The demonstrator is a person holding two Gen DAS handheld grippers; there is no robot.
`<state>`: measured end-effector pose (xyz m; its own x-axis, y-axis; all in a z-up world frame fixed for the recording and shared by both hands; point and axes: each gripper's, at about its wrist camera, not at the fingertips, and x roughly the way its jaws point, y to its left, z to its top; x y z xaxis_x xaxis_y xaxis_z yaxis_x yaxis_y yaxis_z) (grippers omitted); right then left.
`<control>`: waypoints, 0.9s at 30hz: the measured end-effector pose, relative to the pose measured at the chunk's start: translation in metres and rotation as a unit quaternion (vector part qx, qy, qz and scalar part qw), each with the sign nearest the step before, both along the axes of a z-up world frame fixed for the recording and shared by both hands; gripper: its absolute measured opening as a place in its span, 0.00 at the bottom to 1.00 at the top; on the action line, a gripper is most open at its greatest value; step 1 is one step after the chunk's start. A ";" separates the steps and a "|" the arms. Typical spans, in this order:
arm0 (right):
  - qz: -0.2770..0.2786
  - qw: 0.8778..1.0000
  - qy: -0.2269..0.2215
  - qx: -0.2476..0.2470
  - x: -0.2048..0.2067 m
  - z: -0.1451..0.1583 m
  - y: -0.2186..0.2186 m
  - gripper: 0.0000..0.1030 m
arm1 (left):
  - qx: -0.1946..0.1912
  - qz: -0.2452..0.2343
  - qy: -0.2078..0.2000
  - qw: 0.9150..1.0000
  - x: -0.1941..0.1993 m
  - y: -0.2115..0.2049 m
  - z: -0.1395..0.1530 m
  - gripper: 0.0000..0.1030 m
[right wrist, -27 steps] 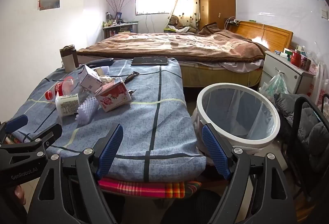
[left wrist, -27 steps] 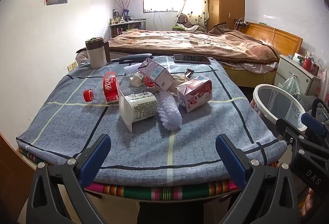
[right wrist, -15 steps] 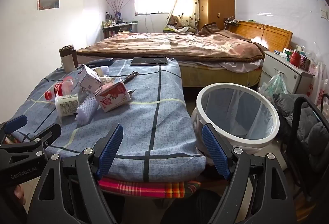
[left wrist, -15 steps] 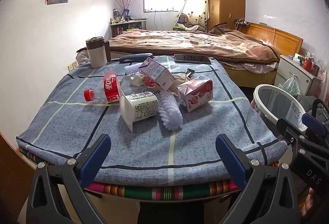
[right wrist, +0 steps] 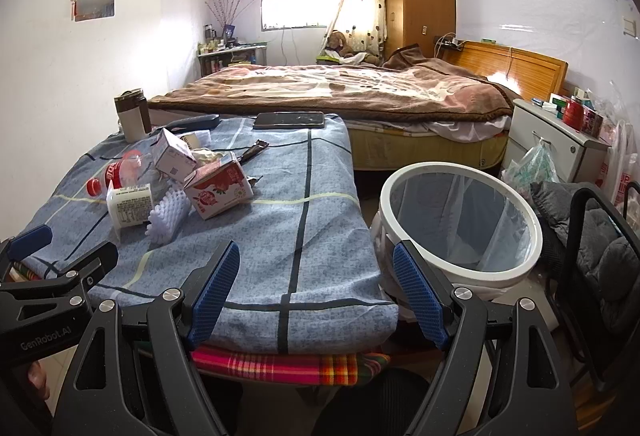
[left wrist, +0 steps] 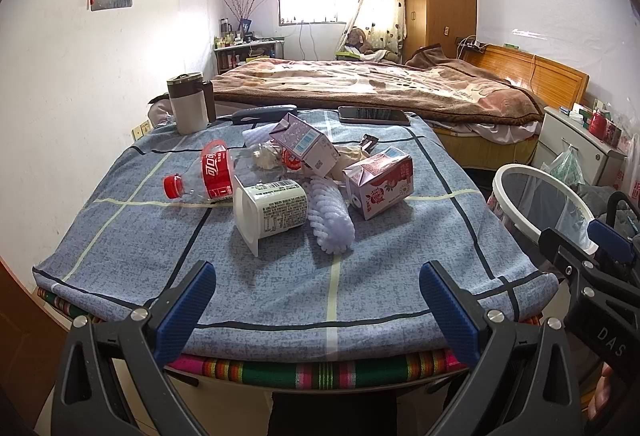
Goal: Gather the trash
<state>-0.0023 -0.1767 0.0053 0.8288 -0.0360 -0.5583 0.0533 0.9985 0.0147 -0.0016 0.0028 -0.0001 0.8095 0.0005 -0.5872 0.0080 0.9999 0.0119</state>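
Observation:
Trash lies in a heap mid-table: a clear cola bottle with red label (left wrist: 212,171), a white yogurt cup on its side (left wrist: 276,205), a white foam net sleeve (left wrist: 332,220), a pink strawberry milk carton (left wrist: 380,181) and a purple carton (left wrist: 304,143). The heap also shows in the right wrist view, with the pink carton (right wrist: 220,189) nearest. A white-rimmed trash bin (right wrist: 460,224) with a clear liner stands right of the table. My left gripper (left wrist: 316,300) is open and empty at the table's near edge. My right gripper (right wrist: 316,292) is open and empty over the near right corner.
A table with a blue checked cloth (left wrist: 160,236) holds a thermos (left wrist: 188,107), a phone (left wrist: 374,115) and a dark case (left wrist: 264,113) at the back. A bed (right wrist: 340,91) lies behind. A nightstand (right wrist: 560,139), bags and a dark chair (right wrist: 600,228) stand at the right.
Both grippers have crept slightly forward toward the table. Nothing on the table has moved.

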 end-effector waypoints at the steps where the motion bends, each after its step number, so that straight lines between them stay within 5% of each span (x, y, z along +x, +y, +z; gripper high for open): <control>1: 0.000 1.000 0.000 0.000 0.000 0.000 0.000 0.78 | 0.000 0.000 0.000 1.000 0.000 0.000 0.000 1.00; 27: -0.003 1.000 -0.001 0.001 -0.001 0.001 -0.002 0.78 | 0.001 0.000 -0.001 1.000 -0.002 -0.001 0.001 1.00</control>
<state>-0.0032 -0.1783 0.0059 0.8297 -0.0398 -0.5568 0.0587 0.9981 0.0162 -0.0035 0.0018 0.0012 0.8106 0.0017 -0.5857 0.0073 0.9999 0.0130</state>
